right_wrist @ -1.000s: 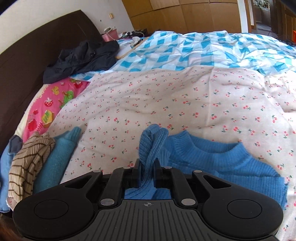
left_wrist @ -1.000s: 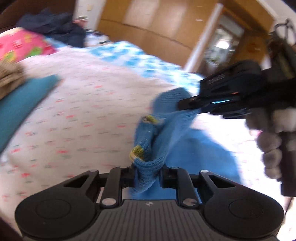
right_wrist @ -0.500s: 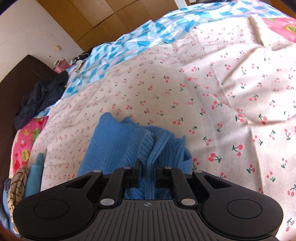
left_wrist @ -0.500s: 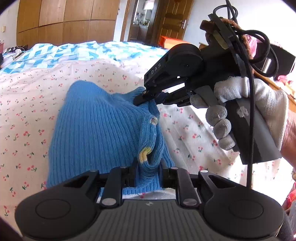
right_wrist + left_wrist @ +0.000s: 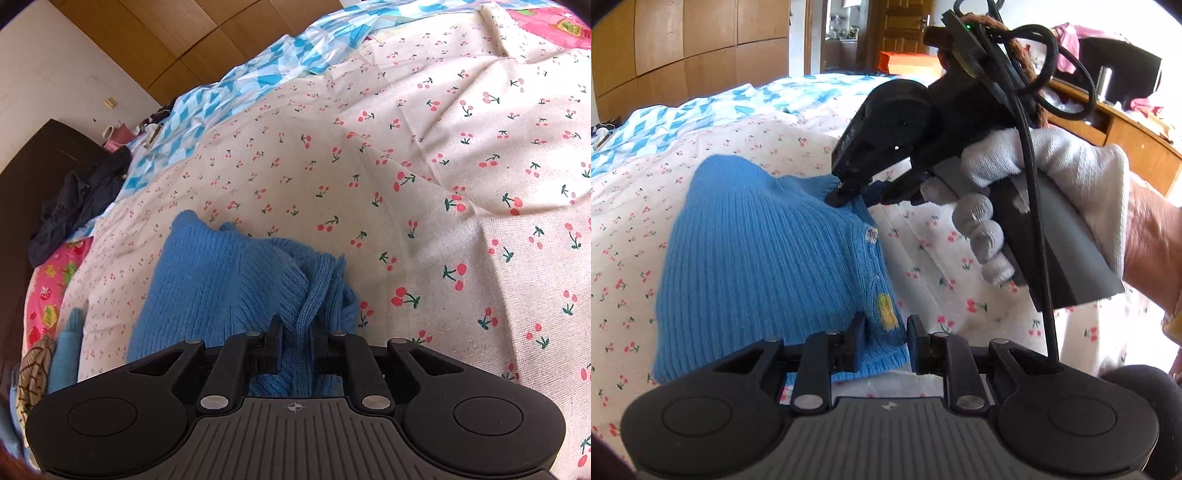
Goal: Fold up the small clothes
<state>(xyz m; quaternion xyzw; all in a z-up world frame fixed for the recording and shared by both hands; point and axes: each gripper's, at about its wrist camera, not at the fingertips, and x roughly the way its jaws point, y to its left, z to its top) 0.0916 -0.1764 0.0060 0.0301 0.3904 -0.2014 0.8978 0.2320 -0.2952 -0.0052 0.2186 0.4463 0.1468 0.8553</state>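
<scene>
A small blue ribbed knit sweater (image 5: 757, 266) lies folded over on the cherry-print bedsheet (image 5: 942, 251); a yellow patch shows near its hem. My left gripper (image 5: 884, 345) has its jaws slightly apart, with the sweater's near hem edge between them. My right gripper (image 5: 864, 194), seen in the left wrist view, is at the sweater's far edge. In the right wrist view the right gripper (image 5: 295, 349) has bunched blue knit (image 5: 221, 280) between its nearly shut fingers.
A blue-and-white checked quilt (image 5: 258, 70) lies across the far bed. A dark garment (image 5: 77, 206) and a pink pillow (image 5: 51, 284) lie by the dark headboard. Folded clothes (image 5: 55, 358) are stacked at the left. A wooden desk (image 5: 1126, 133) stands at the right.
Both grippers swung the sweater over and laid it down on the sheet. The left jaws have widened a little around the hem.
</scene>
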